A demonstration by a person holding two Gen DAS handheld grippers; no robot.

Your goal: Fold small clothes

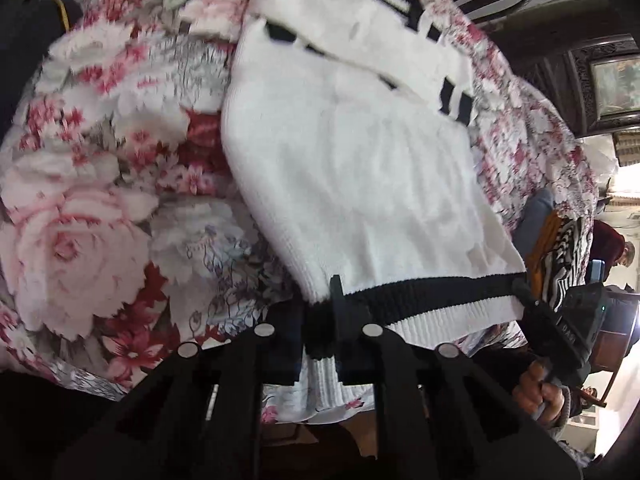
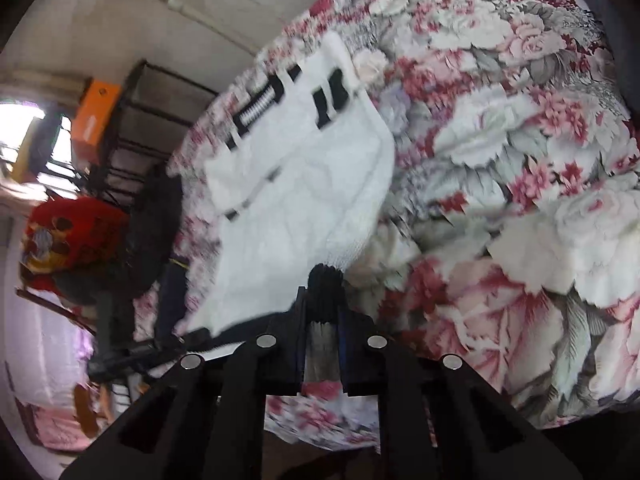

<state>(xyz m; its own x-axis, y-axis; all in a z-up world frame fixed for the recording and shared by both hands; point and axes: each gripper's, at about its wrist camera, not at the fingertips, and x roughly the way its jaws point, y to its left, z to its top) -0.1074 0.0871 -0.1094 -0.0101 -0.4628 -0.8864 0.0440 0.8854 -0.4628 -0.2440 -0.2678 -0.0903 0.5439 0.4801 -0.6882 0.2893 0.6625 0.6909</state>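
Observation:
A white knitted sweater (image 1: 360,168) with black stripes and a black-banded hem lies on a bed covered with a floral blanket (image 1: 100,200). My left gripper (image 1: 320,312) is shut on the near left corner of the hem, the black band bunched between its fingers. My right gripper (image 1: 532,300) appears in the left wrist view at the hem's other corner, a hand (image 1: 540,392) holding it. In the right wrist view the right gripper (image 2: 322,300) is shut on the bunched black hem, and the sweater (image 2: 304,184) stretches away from it across the blanket (image 2: 500,160).
A dark carved headboard (image 1: 560,52) stands behind the bed. A patterned cloth (image 1: 560,256) lies at the bed's right edge. A person in red (image 1: 608,244) sits beyond. An orange box (image 2: 96,116) on a dark rack (image 2: 152,120) and a red bundle (image 2: 72,236) stand beside the bed.

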